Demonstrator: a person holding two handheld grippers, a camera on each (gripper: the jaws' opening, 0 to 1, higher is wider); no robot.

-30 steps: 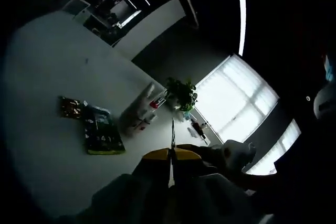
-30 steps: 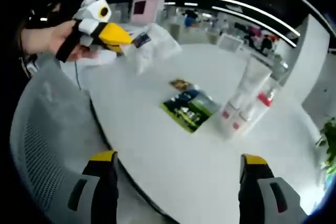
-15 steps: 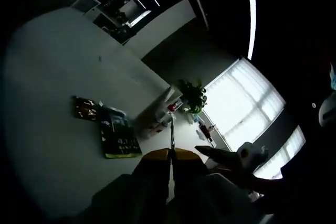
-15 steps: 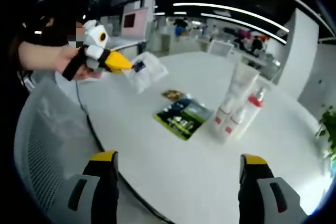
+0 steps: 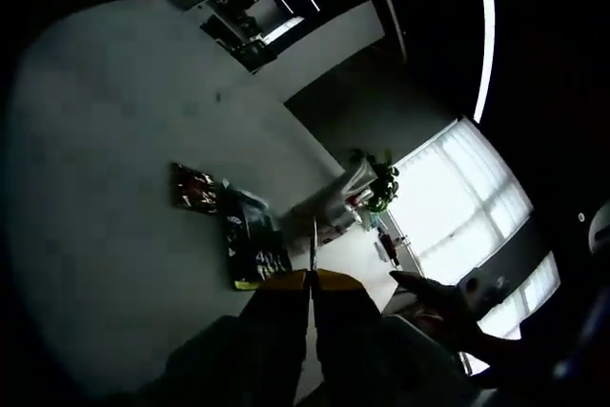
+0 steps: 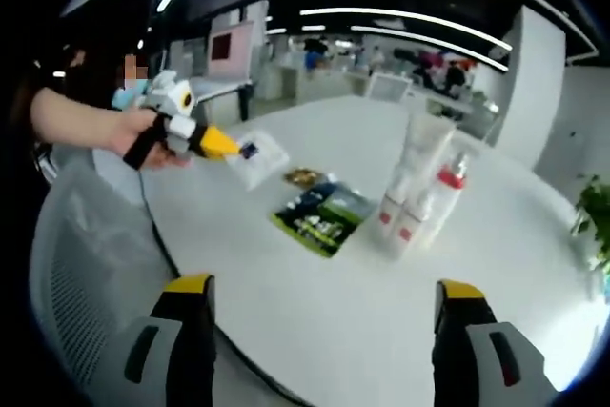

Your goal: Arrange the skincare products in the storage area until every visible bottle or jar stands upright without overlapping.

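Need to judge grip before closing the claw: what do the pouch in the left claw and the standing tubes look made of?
Clear pouch: thin plastic film, glossy and see-through, apparently. White tubes: likely matte, squeezable plastic, one with a red cap.

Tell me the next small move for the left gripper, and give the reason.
Probably carry the clear packet over to the white table and lower it beside the dark packs. The left gripper is shut on the packet and holds it in the air at the table's edge, apart from the upright tubes and bottles. The right gripper is open, holding nothing.
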